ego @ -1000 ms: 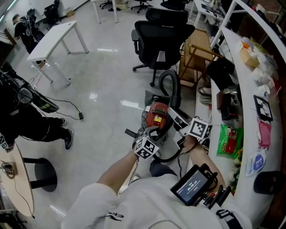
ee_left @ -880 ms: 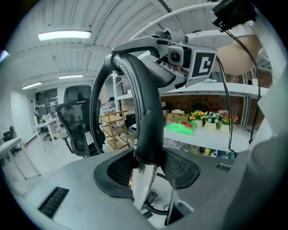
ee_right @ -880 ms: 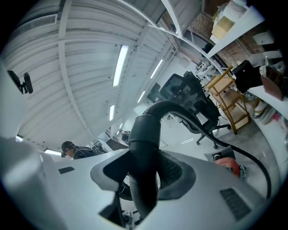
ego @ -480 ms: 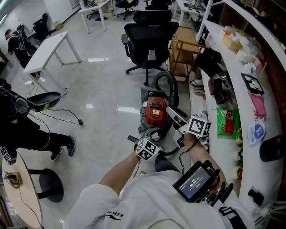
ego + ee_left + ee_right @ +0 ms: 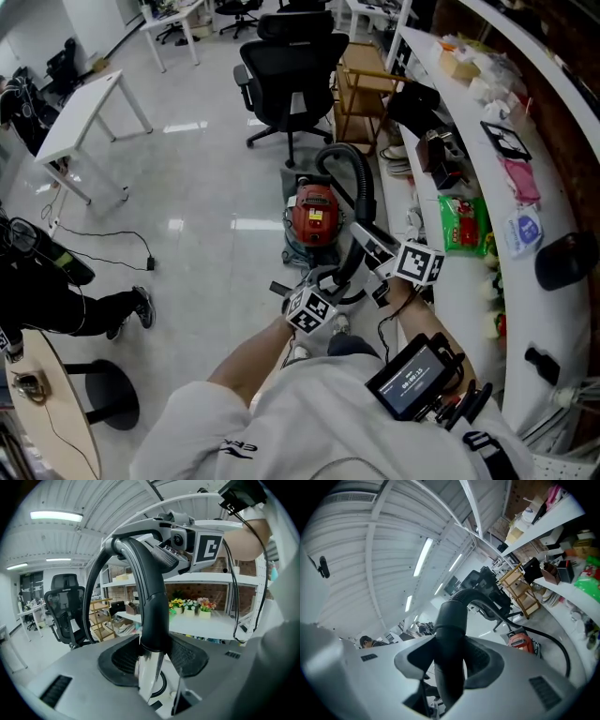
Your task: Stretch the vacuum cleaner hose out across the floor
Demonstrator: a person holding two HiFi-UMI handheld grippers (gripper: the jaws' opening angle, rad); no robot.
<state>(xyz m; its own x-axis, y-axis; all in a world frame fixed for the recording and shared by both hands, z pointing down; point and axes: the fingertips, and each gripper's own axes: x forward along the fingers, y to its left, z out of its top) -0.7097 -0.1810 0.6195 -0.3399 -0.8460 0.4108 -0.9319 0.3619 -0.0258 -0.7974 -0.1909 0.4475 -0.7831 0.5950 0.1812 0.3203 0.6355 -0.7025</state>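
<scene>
Near first: both sets of fingers clenched, left gripper [image 5: 152, 656] on the hose handle [image 5: 152, 606], right gripper [image 5: 450, 660] on the hose cuff [image 5: 451, 620]. Beyond, the hose [image 5: 354, 176] arches to the red vacuum canister [image 5: 314, 214], farther off than a second ago, so stretching's begun.

Counted: my left gripper [image 5: 152, 654] and my right gripper [image 5: 450, 663], two grippers; one red vacuum cleaner [image 5: 314, 214]; one black hose [image 5: 367, 190]; one wooden rack [image 5: 360, 86]; one green packet [image 5: 463, 225].
</scene>
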